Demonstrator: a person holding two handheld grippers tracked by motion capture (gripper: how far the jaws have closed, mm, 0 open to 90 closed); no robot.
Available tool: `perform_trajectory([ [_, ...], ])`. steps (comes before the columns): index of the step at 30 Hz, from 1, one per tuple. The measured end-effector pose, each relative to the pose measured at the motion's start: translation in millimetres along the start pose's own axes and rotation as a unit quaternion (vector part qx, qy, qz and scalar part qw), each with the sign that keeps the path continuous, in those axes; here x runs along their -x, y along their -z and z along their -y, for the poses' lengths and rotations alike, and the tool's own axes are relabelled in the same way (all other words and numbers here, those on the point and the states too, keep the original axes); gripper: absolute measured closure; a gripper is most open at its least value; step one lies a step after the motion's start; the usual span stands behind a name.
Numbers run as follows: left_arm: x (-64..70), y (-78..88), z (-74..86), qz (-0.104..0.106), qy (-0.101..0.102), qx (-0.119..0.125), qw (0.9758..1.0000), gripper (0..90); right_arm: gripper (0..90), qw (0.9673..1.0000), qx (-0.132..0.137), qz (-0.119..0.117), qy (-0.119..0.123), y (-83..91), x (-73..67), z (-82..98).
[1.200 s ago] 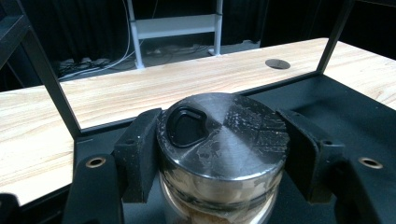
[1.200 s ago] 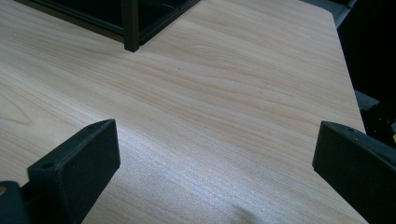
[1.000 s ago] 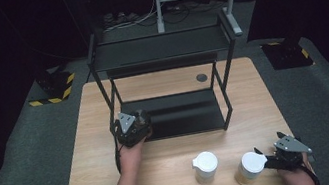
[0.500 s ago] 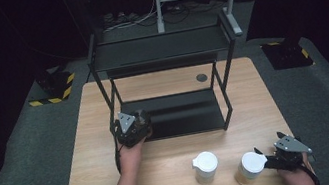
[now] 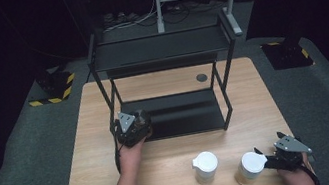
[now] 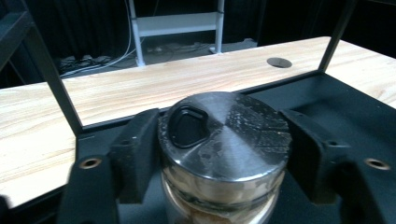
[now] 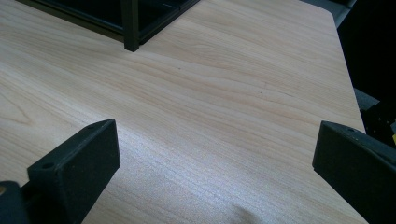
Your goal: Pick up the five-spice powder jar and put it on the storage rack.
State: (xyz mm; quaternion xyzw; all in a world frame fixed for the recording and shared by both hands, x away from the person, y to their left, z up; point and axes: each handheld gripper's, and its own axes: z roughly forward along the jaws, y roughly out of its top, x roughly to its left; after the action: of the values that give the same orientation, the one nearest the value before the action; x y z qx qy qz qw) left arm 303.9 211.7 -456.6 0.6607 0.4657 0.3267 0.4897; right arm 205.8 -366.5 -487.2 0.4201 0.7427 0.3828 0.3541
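- Sitting on the black rack's [image 5: 181, 115] lower shelf, a metal-lidded jar [image 6: 224, 140] is between the left gripper's [image 6: 219, 154] jaws — they have just been opening, a gap showing at one pad.
- Resting near a white-lidded cup [image 5: 250, 167], the right gripper [image 7: 210, 172] is holding its jaws wide apart — nothing between them.

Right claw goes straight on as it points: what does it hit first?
Most likely the bare table top: the right claw is open, tilted down at the wood, nothing between its jaws. The rack leg stands farther ahead, left of its line. Depth is unclear.
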Motion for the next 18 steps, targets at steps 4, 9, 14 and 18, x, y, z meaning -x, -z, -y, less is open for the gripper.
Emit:
perform_trajectory([
  [4, 0.4, 0.7, -0.4, -0.001, -0.002, 0.001, 1.0000, 27.4, 0.0, 1.0000, 0.000, 0.000, 0.000, 0.0, 0.0, 0.0],
  [9, 1.0, 3.1, -1.6, -0.001, -0.004, 0.005, 1.0000, 26.1, 0.0, 1.0000, 0.000, 0.000, 0.000, -0.1, -0.1, -0.1],
  [14, 2.0, 6.1, -3.6, -0.001, -0.008, 0.009, 0.9999, 26.1, 0.0, 1.0000, 0.000, 0.000, 0.001, -0.1, -0.3, -0.1],
  [18, 3.5, 8.9, -6.1, -0.004, -0.010, 0.010, 0.9999, 26.1, 0.0, 1.0000, 0.000, 0.000, 0.001, -0.1, -0.3, -0.1],
])
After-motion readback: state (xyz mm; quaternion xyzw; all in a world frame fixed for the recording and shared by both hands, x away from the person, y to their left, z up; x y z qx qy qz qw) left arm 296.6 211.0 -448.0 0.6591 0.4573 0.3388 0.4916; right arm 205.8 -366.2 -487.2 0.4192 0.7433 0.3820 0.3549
